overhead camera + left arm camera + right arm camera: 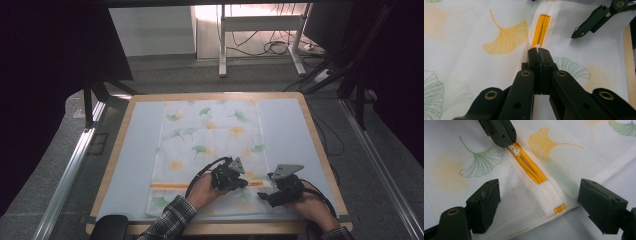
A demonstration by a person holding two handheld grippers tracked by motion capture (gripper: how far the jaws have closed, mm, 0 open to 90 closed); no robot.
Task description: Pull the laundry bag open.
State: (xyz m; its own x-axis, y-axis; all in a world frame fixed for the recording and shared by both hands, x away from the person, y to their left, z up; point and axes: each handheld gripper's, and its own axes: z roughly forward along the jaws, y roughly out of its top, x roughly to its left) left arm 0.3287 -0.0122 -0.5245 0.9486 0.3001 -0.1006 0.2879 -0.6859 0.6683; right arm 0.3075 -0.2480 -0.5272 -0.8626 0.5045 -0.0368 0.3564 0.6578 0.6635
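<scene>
We note the left hand-held gripper (538,53) with jaws pressed together, pinching the white zipper pull (515,151) of the orange zipper (530,168) on a white mesh laundry bag (210,150) printed with ginkgo leaves. The right hand-held gripper (539,205) sits with jaws spread wide, one on each side of the zipper's end by the bag's edge, gripping nothing. The bag lies flat on the pale mat (135,165) covering the wood-edged counter (320,150), zipper towards the near side.

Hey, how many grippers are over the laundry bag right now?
2. The left gripper is shut on the white zipper pull of the mesh laundry bag; the right gripper is open beside the zipper's end.
</scene>
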